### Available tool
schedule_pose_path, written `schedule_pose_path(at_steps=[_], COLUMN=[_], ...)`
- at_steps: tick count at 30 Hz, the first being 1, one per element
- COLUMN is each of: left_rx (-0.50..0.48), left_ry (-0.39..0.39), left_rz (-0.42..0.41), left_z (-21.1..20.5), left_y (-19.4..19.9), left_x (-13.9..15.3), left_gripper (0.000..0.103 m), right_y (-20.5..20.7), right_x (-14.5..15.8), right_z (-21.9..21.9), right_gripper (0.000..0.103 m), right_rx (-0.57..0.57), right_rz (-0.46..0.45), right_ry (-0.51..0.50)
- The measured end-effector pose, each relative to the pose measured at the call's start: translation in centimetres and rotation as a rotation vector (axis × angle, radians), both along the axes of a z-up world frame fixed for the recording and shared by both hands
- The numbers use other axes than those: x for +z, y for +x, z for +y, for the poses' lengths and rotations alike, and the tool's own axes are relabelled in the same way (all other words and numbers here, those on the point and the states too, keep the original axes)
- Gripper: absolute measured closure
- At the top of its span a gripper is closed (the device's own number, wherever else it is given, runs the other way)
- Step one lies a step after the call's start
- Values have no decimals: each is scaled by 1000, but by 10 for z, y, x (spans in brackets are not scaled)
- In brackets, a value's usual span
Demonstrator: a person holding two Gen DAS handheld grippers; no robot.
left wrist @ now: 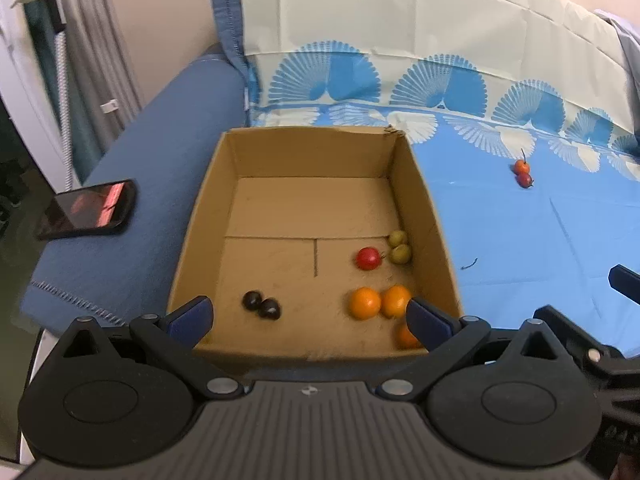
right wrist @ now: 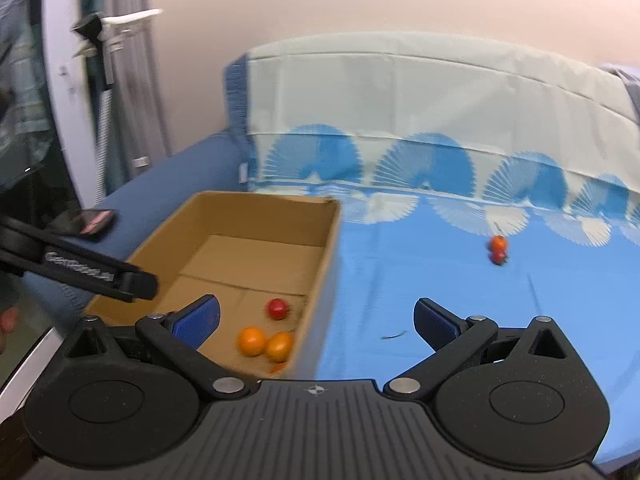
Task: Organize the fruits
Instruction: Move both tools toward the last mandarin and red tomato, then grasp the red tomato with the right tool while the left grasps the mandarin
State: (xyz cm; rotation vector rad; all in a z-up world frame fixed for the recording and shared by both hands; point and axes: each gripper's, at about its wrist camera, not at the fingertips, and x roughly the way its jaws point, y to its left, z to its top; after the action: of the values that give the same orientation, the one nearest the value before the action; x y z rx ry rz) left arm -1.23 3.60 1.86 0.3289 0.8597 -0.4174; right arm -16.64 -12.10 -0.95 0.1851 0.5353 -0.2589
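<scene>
Both tools are hanging released with nothing between the fingers: the left gripper is hovering over the near wall of the cardboard box, the right gripper over the box's right wall and the blue sheet.

Inside the box, nearest, three small oranges are sitting in the near right corner, two touching side by side and a third partly hidden behind the left gripper's right finger. To their left, two dark, glossy, plum-like fruits are lying in contact. Farther in, one red round fruit is lying just beside two olive-green fruits against the right wall.

Outstanding item: a pair of small orange-red fruits with a thin stem standing up is resting on the sheet, well apart from the box, near the fan-patterned border. A loose dark stem is lying on the sheet nearer the right gripper.

Handling assessment: the pair is judged light, round, smooth-skinned and liable to roll or slip; probably soft enough to bruise. Recommend closing gently across one fruit's widest part, not the stem, which looks too thin to trust. Whether the two are joined cannot be determined.

A phone is lying on the dark blue blanket left of the box.
</scene>
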Motion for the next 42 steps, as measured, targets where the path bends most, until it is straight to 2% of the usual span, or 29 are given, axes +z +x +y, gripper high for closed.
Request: schedule_pose_path(at_steps=[6,11,16,22,26,29,30,32,33,34,35,39,42], left_rx=[-54,-90,-94,-100,-108,-99,-98,-103,-107,-114,-124,-186,-254], left_ry=[22,25,24,43,48,47,44,44,46,45,40,2,-34], left_rz=[31,79,83,96,101,117,121,121,114,110,108,120,124], left_z=[-53,-107,-154,-210,-246,-269,-276,-289,-297,-305,-313,-358,-398], left_y=[27,57,84,116,136,149,153,159,161,162,163,168,164], left_x=[-16,-32,-44,-64,-79,-89,-92,-97,-99,-102,-104,-118,-134], left_gripper=[0,0,0,0,0,0,0,0,0,0,0,0,0], right_y=[21,46,87,150,187,203,207,212,213,213,211,188,150], right_x=[-25,-62,-107,-167,-200,-213,-216,-217,-218,-217,-217,-211,-207], right_z=[-58,-133,-223,-317,-352,-364,-366,-367,-366,-366,-364,-363,-375], right_gripper=[1,1,1,1,1,2,8,27,49,63,72,72,72], right_rx=[-132,-274,-391,-442,-427,-417,-404,-370,-342,-310,-290,-302,-364], right_rz=[33,76,94,146,192,188,184,177,171,160,153,130,115], right_ry=[5,1,-17,18,12,7,-7,-33,-46,-48,-53,-79,-63])
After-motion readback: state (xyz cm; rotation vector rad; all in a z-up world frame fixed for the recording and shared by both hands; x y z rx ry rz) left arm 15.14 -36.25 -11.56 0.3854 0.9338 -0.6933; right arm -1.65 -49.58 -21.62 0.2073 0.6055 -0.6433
